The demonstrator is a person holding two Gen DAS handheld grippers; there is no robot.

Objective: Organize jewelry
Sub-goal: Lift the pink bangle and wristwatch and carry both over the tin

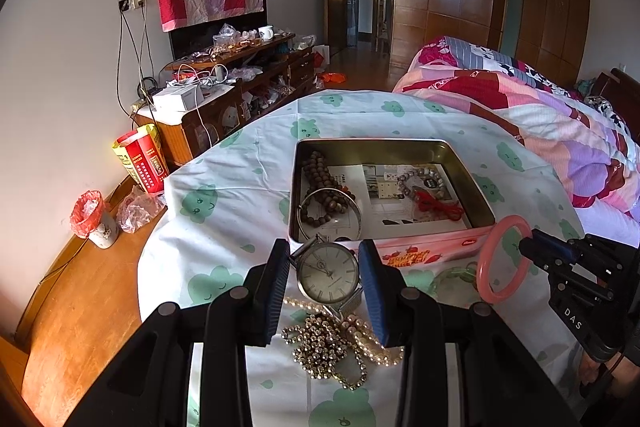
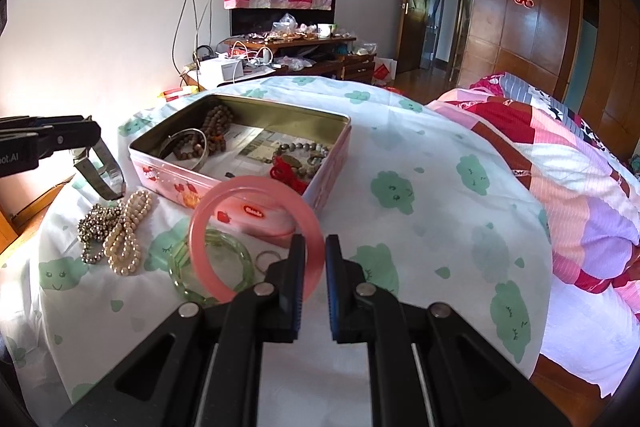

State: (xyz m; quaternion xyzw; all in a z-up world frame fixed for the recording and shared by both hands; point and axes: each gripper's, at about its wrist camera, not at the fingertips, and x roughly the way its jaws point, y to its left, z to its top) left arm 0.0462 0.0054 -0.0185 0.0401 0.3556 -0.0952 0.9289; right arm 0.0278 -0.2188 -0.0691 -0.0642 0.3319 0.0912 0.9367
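Both hands loaded, nothing released yet. Pink bangle (image 2: 256, 239) is pinched at its rim by the right tool (image 2: 314, 247), jaws nearly closed on it, held upright just in front of the tin's near wall. Wristwatch (image 1: 329, 274) sits between the pads of the left tool (image 1: 325, 255), jaws part-way closed on the case, strap hanging down, also lifted just short of the tin.

Tin (image 2: 320, 187), pink outside, open on the worktop (image 2: 420, 167). Already inside: brown bead strings (image 1: 320, 183), silver bangle (image 1: 332, 215), a grey bead bracelet (image 1: 420, 179), red cord (image 1: 438, 207).

Still outside, on the cloth: pearl strand (image 2: 128, 239), gold bead chain (image 2: 94, 231), green bangle (image 2: 212, 267), small ring (image 2: 267, 261). Judgement: roughly half sorted; two pieces in transit, four to go.

View differences: left wrist shows the watch dial and the tin's floor squarely; green bangle mostly hidden there. Right wrist shows green bangle and ring clearly, but only the watch's strap.
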